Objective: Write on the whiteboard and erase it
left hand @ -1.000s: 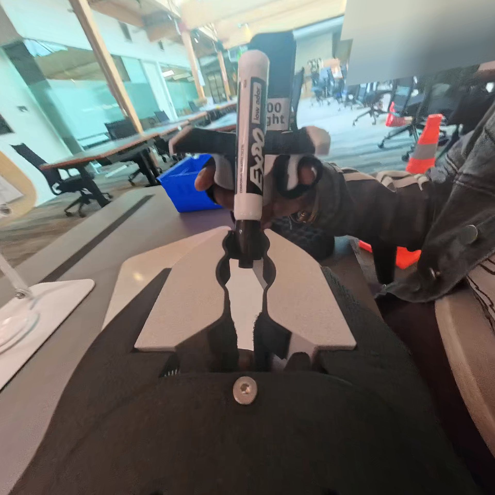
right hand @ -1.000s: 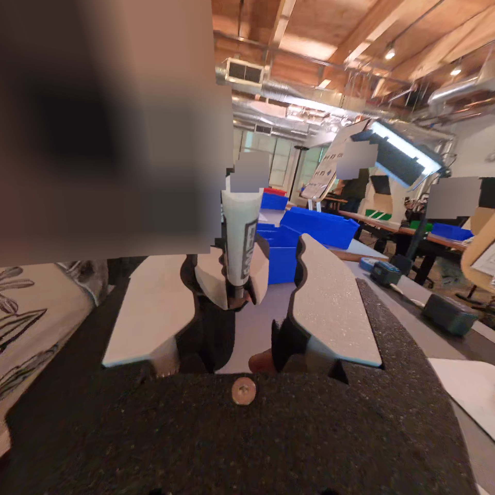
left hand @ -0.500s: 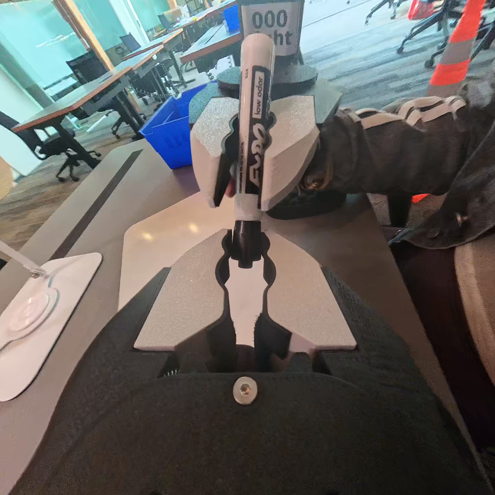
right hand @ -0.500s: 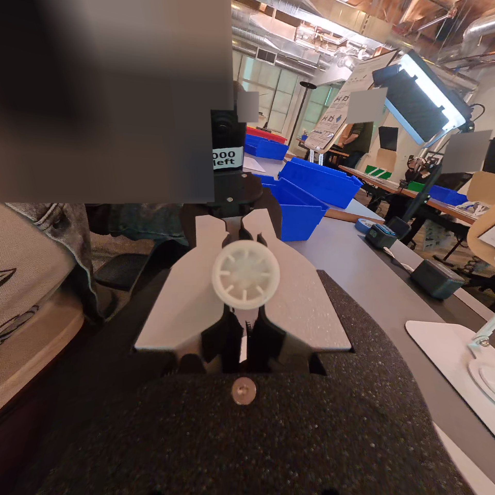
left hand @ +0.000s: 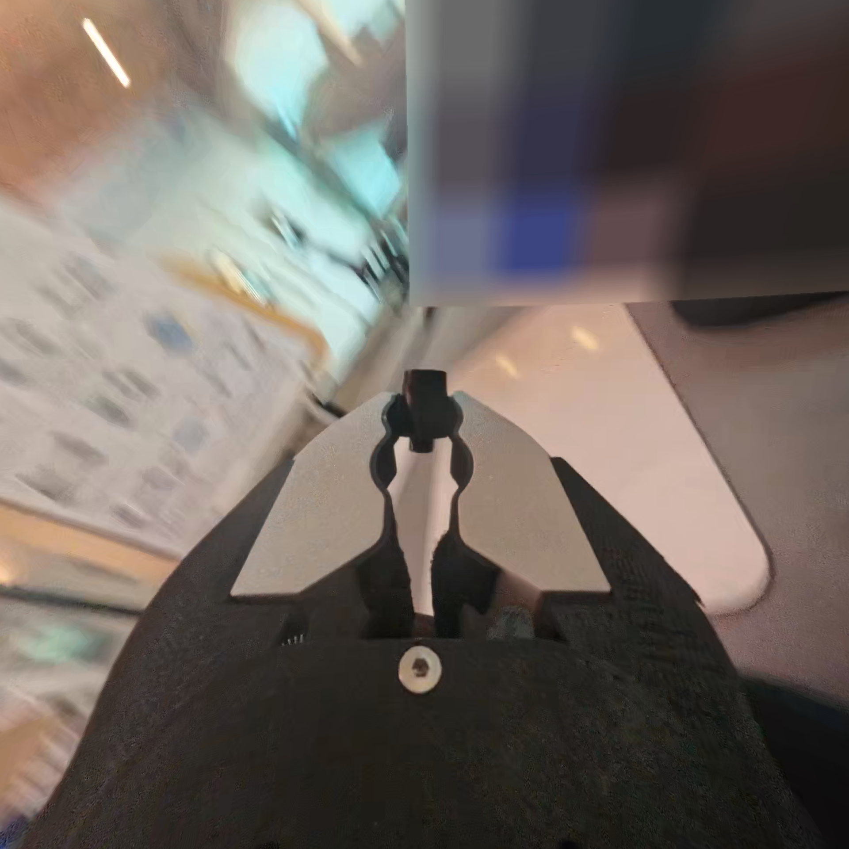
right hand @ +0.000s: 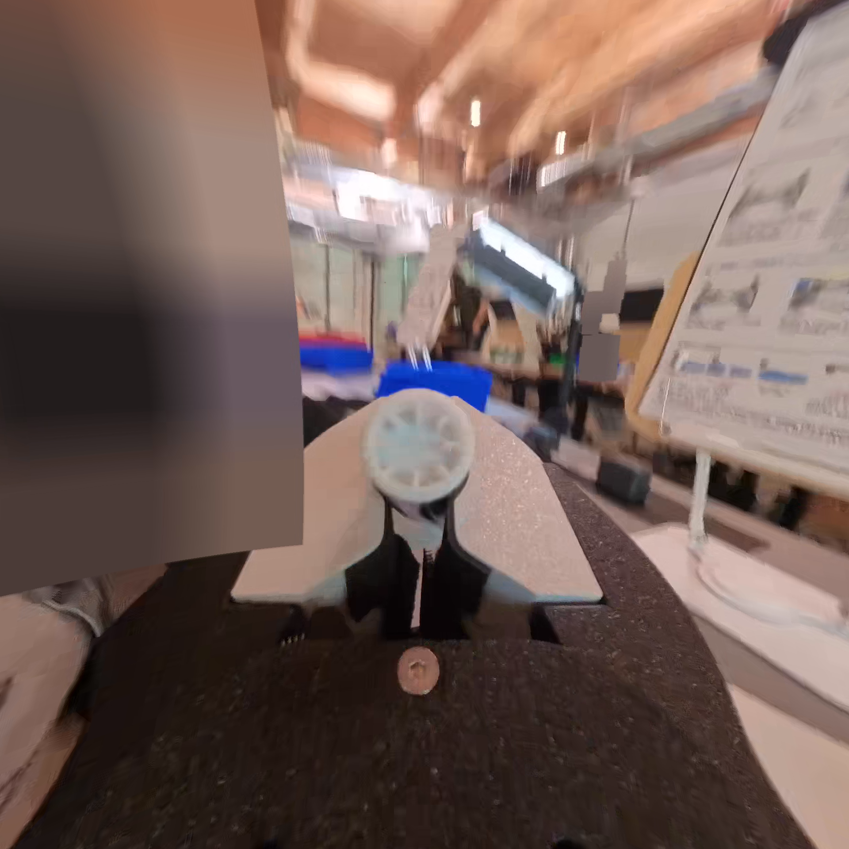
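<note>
Left gripper [left hand: 423,416]: closed on the black marker cap [left hand: 423,410] at its tips; only the small dark cap shows between the fingers, with no white barrel on it.
Right gripper [right hand: 420,452]: closed around the white marker [right hand: 419,452]; the camera looks at its round, ribbed rear end, so the writing tip points away and is hidden.
Whiteboard [left hand: 611,459]: a glossy white board with rounded corners, flat on the grey table [left hand: 753,413], in front of the left gripper and to its right.
Step in hand: I judge the marker is uncapped and must now go to the board.
How to do it well: turn the right gripper so the tip points down to the board, touch lightly, and keep the grip firm so the barrel does not slide.
Caution: both views are blurred by motion, so the marker's distance from the board cannot be told.
Cap: keep it pinched and aside, away from the writing area.
</note>
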`<state>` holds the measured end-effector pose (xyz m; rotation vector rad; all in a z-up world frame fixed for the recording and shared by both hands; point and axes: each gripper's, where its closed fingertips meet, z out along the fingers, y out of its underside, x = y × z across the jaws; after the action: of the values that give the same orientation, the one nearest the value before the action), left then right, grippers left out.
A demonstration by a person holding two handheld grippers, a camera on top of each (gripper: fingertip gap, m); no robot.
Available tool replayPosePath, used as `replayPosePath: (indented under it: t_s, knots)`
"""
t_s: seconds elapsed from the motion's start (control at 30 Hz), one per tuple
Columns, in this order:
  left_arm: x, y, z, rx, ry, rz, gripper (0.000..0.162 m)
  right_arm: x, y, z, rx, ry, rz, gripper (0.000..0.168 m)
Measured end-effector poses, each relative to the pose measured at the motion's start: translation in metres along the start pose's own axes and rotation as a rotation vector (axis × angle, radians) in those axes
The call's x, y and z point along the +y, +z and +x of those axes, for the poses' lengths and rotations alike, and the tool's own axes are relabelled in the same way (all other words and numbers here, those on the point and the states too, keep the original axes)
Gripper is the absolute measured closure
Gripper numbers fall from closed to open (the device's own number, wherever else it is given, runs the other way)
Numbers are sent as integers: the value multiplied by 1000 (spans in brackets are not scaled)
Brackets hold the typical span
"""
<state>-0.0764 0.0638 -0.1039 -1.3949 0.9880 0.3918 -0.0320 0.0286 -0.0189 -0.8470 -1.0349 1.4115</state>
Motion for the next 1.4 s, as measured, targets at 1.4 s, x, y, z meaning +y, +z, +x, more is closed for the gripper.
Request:
replayPosePath:
  t_s: [1.4]
  knots:
    - [164,-2,47,433,-854,-478,141,221,41,48,-437,-294,-755,151]
